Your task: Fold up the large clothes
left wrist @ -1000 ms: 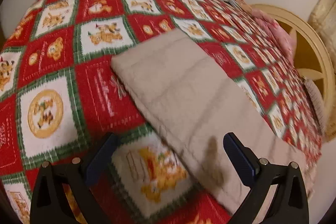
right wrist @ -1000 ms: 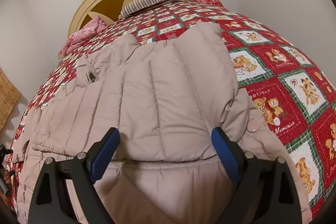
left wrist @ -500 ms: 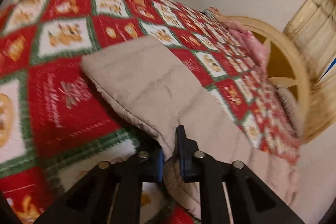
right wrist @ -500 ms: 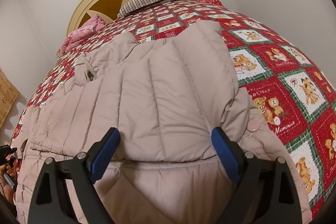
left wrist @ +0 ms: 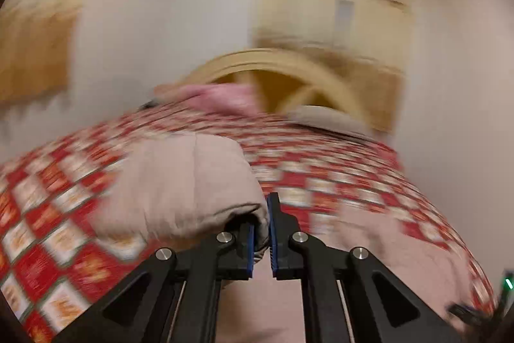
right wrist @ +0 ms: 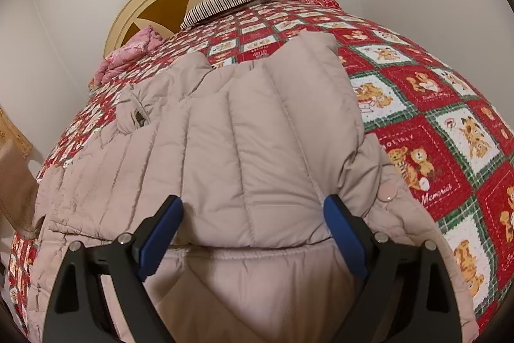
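On the quilt [right wrist: 449, 105], a beige jacket [right wrist: 257, 143] lies spread toward the headboard [right wrist: 154, 8] at 12 o'clock. Left gripper [left wrist: 261, 233] pinches a sleeve [left wrist: 180, 182] bunched at its 10 o'clock; right gripper [right wrist: 253, 233] hangs spread wide over the jacket.

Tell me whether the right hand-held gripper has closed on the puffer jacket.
No: the right hand-held gripper is wide open, fingers either side of the beige puffer jacket.
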A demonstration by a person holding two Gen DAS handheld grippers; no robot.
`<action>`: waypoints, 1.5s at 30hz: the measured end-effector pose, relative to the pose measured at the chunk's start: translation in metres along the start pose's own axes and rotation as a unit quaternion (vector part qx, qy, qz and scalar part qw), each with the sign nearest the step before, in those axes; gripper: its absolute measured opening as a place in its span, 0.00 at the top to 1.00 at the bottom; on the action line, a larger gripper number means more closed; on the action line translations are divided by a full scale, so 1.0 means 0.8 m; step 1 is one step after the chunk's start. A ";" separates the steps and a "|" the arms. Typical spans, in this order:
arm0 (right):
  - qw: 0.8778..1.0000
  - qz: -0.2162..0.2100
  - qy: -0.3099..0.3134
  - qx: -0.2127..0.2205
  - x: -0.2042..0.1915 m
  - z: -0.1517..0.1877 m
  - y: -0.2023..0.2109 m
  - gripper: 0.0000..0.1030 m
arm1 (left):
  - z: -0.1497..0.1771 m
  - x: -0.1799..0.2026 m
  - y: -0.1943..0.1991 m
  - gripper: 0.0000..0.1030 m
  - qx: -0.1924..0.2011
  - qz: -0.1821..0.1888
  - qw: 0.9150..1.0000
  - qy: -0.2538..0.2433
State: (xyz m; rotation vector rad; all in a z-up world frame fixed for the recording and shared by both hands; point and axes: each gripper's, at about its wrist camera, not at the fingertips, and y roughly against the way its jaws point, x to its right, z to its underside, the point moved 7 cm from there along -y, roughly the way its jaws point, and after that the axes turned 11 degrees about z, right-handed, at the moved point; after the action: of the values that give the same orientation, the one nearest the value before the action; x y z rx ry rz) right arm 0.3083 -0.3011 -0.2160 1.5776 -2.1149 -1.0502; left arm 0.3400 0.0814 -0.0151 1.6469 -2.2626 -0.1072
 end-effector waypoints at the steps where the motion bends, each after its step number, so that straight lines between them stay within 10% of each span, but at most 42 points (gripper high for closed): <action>1: 1.000 -0.002 -0.002 0.000 0.000 0.000 0.000 0.11 | 0.004 0.040 -0.005 0.94 -0.005 0.027 0.999 -0.021; 6: 1.000 -0.008 -0.008 0.001 0.001 0.000 0.001 0.11 | 0.064 0.210 -0.041 0.94 -0.059 0.155 0.982 -0.086; 10: 1.000 -0.012 -0.012 0.001 0.002 0.000 0.001 0.11 | 0.167 0.279 -0.079 0.93 -0.185 0.201 0.952 -0.134; 13: 1.000 -0.015 -0.015 0.001 0.002 0.001 0.001 0.11 | 0.228 0.280 -0.095 0.93 -0.274 0.178 0.931 -0.164; 21: 0.999 -0.025 -0.025 0.001 0.003 0.001 0.003 0.11 | 0.240 0.251 -0.080 0.92 -0.345 0.180 0.910 -0.144; 26: 0.999 -0.025 -0.026 0.001 0.002 0.001 0.003 0.11 | 0.255 0.258 -0.065 0.92 -0.346 0.168 0.900 -0.205; 32: 0.998 -0.048 -0.051 0.006 0.008 0.000 0.005 0.11 | 0.258 0.314 -0.030 0.92 -0.264 0.184 0.855 -0.408; 36: 0.989 -0.094 -0.116 0.022 0.031 -0.003 0.012 0.15 | 0.261 0.309 0.002 0.92 -0.263 0.244 0.836 -0.416; 42: 0.991 -0.085 -0.105 0.018 0.023 -0.003 0.013 0.14 | 0.260 0.260 0.038 0.91 -0.276 0.283 0.841 -0.369; 45: 0.990 -0.088 -0.109 0.019 0.025 -0.003 0.015 0.14 | 0.251 0.238 0.032 0.91 -0.275 0.273 0.863 -0.323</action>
State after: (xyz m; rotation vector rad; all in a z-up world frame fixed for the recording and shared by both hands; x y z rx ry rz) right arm 0.2943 -0.3189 -0.2092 1.7651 -2.1750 -1.3009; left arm 0.2025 -0.1160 -0.1538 0.6792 -2.6949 -1.1898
